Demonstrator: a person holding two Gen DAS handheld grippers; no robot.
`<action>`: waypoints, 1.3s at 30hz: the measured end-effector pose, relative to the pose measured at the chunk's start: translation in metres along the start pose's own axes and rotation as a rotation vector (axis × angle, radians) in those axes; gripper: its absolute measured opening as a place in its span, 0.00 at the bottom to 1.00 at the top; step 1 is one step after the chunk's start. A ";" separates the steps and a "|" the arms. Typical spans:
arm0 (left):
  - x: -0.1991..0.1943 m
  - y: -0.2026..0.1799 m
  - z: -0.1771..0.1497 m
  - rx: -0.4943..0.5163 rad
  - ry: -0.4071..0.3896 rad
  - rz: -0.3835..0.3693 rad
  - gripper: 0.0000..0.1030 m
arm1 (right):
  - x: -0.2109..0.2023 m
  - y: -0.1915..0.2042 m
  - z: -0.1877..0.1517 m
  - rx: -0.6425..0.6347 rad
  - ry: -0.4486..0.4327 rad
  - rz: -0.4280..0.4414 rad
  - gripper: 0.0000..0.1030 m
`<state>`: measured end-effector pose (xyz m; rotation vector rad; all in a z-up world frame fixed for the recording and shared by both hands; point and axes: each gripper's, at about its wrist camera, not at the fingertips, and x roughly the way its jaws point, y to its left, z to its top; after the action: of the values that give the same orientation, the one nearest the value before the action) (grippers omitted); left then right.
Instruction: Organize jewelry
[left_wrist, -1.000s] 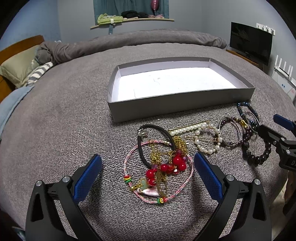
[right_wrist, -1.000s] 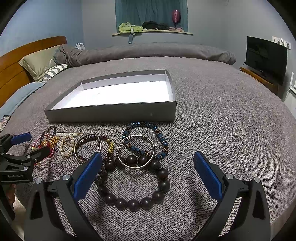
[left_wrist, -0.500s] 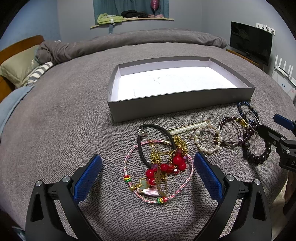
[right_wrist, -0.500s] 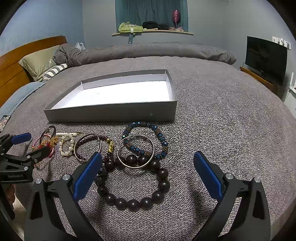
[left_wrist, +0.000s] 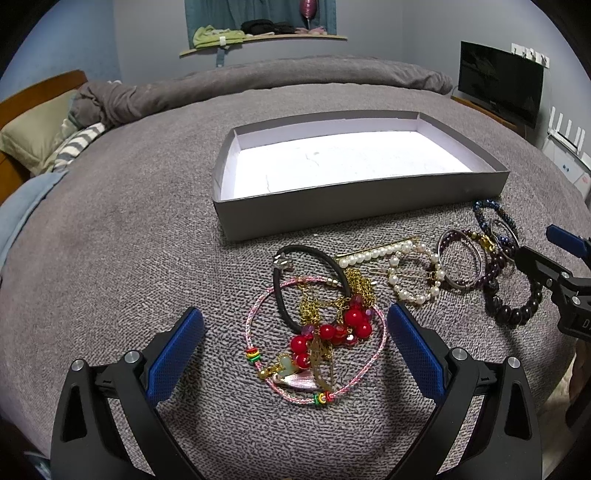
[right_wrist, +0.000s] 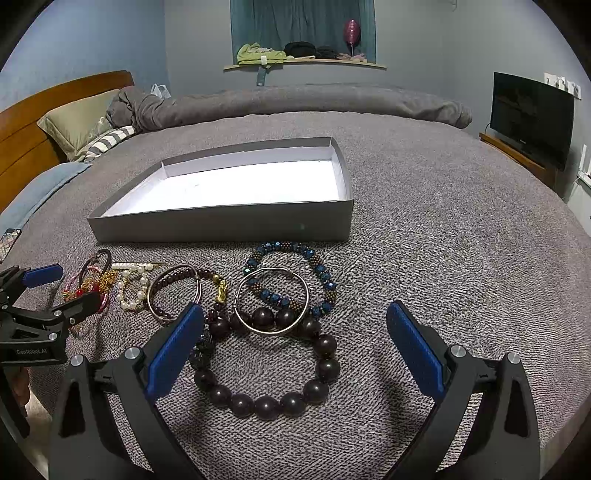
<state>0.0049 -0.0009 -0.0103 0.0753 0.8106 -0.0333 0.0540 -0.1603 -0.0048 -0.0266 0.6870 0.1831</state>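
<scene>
Grey knit bedspread (left_wrist: 110, 266), soft and nubby, carries everything. A shallow grey box (left_wrist: 354, 218) with a white floor sits toward the far side, nothing in it. All the jewelry lies loose in a row just in front of its near wall.

Left gripper (left_wrist: 295, 350): jaws wide, holding nothing, straddling a tangle of pink cord (left_wrist: 380, 341), red beads (left_wrist: 332, 332), gold chain (left_wrist: 360, 282) and black hair tie (left_wrist: 314, 254). Right gripper (right_wrist: 295, 350): jaws wide, also holding nothing, framing a dark bead bracelet (right_wrist: 266, 404), with a thin metal bangle (right_wrist: 271, 301) overlapping a blue bead bracelet (right_wrist: 327, 277).

Handling, as a judgement: all light. The tangle is limp and will likely lift as one clump; pinch the cord or hair tie, not the fine chain. The dark beads look smooth and may roll between the pads; take one side of the loop. The bangle is stiff, so grip across its rim.

Left view alone shows the tangle's detail and a pearl loop (left_wrist: 415, 277) with a pearl hairpin (left_wrist: 373, 254). Right view alone shows the bangle overlap clearly and a phone (right_wrist: 9, 240) at the bed's edge.
</scene>
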 end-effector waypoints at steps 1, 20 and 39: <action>0.000 0.000 -0.001 -0.001 0.000 0.000 0.98 | 0.000 0.000 0.000 0.000 0.001 0.000 0.95; -0.004 0.006 0.005 0.015 -0.011 0.033 0.98 | -0.003 -0.005 0.003 -0.008 -0.023 0.039 0.95; -0.016 0.043 0.017 0.019 -0.041 -0.019 0.95 | -0.001 -0.029 0.032 -0.067 -0.032 0.075 0.72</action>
<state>0.0089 0.0404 0.0155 0.0844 0.7703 -0.0601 0.0783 -0.1862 0.0195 -0.0615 0.6501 0.2782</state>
